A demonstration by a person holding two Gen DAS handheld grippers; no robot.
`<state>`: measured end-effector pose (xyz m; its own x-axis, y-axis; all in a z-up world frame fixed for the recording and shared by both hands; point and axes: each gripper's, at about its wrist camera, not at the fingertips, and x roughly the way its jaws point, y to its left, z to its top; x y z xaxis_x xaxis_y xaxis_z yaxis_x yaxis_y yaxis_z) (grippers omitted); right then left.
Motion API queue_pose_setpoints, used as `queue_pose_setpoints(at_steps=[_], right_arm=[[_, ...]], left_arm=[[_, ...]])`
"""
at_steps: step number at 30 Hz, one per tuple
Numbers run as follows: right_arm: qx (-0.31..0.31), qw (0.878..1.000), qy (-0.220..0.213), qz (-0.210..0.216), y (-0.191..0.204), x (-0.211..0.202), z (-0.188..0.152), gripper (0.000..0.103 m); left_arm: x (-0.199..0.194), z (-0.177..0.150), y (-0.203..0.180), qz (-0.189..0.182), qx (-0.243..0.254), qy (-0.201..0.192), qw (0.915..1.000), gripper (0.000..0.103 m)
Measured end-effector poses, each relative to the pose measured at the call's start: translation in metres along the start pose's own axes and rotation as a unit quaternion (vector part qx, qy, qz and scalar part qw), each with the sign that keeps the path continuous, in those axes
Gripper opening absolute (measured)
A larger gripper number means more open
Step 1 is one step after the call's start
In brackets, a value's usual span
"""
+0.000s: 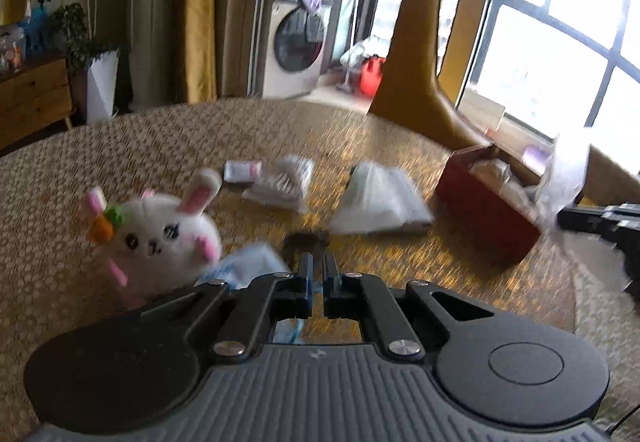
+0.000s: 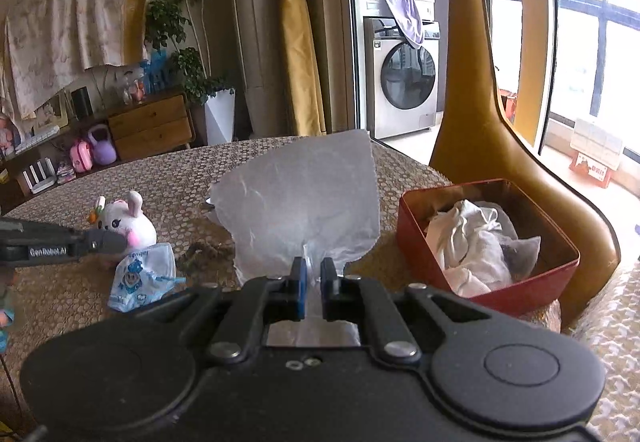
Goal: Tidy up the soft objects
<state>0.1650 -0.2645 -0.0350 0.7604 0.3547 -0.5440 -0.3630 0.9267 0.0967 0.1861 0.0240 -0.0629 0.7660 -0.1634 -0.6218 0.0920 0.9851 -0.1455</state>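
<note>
Red box (image 2: 520, 284) part-filled with cloths; right gripper (image 2: 313, 274) clamps plastic bag (image 2: 304, 197); left gripper (image 1: 318, 274) clenched on mask strap; rabbit toy (image 1: 160, 230), packets remain.

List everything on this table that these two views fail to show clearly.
- Right wrist view: the plastic bag in the right tongs screens the table behind it.
- Right wrist view: white cloth covers whatever lies lower in the red box.
- Left wrist view: blur smears the packets; print unreadable.
- Both views: whether the shut left tongs pinch the face mask; their body hides it.
</note>
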Motion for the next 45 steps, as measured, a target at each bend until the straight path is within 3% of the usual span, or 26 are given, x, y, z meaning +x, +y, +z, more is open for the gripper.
queue_pose_setpoints(at_steps=[6, 8, 9, 10, 12, 20, 36, 38, 41, 43, 45], right_arm=[[0.008, 1.000, 0.006, 0.004, 0.000, 0.000, -0.008, 0.006], [0.009, 1.000, 0.009, 0.005, 0.000, 0.002, -0.010, 0.006], [0.009, 1.000, 0.011, 0.006, 0.001, 0.002, -0.011, 0.006], [0.010, 1.000, 0.013, 0.007, 0.002, 0.002, -0.012, 0.006], [0.010, 1.000, 0.016, 0.008, 0.002, 0.003, -0.014, 0.006], [0.009, 0.999, 0.031, 0.009, 0.005, 0.011, -0.019, 0.006], [0.018, 0.999, 0.051, 0.003, 0.002, 0.024, -0.024, 0.006], [0.019, 0.998, 0.052, 0.003, 0.002, 0.024, -0.025, 0.006], [0.020, 0.998, 0.052, 0.003, 0.001, 0.025, -0.025, 0.006], [0.021, 0.998, 0.052, 0.003, 0.001, 0.025, -0.026, 0.006], [0.022, 0.998, 0.052, 0.003, 0.000, 0.025, -0.026, 0.006]], left_arm=[[0.005, -0.021, 0.008, 0.010, 0.013, 0.027, 0.9995, 0.008], [0.008, -0.028, 0.011, 0.009, 0.009, 0.037, 0.9992, 0.019], [0.010, -0.031, 0.012, 0.008, 0.007, 0.041, 0.9991, 0.037], [0.011, -0.034, 0.015, 0.010, 0.005, 0.043, 0.9990, 0.067], [0.011, -0.041, 0.019, 0.014, 0.003, 0.037, 0.9992, 0.087], [0.036, -0.057, 0.032, 0.054, -0.009, 0.051, 0.9972, 0.087], [0.067, -0.058, 0.018, 0.077, 0.018, 0.055, 0.9953, 0.087], [0.066, -0.057, 0.019, 0.081, 0.014, 0.054, 0.9951, 0.084], [0.063, -0.056, 0.021, 0.089, 0.006, 0.052, 0.9946, 0.070], [0.061, -0.054, 0.025, 0.090, -0.003, 0.050, 0.9947, 0.049], [0.060, -0.051, 0.029, 0.090, -0.012, 0.051, 0.9945, 0.034]])
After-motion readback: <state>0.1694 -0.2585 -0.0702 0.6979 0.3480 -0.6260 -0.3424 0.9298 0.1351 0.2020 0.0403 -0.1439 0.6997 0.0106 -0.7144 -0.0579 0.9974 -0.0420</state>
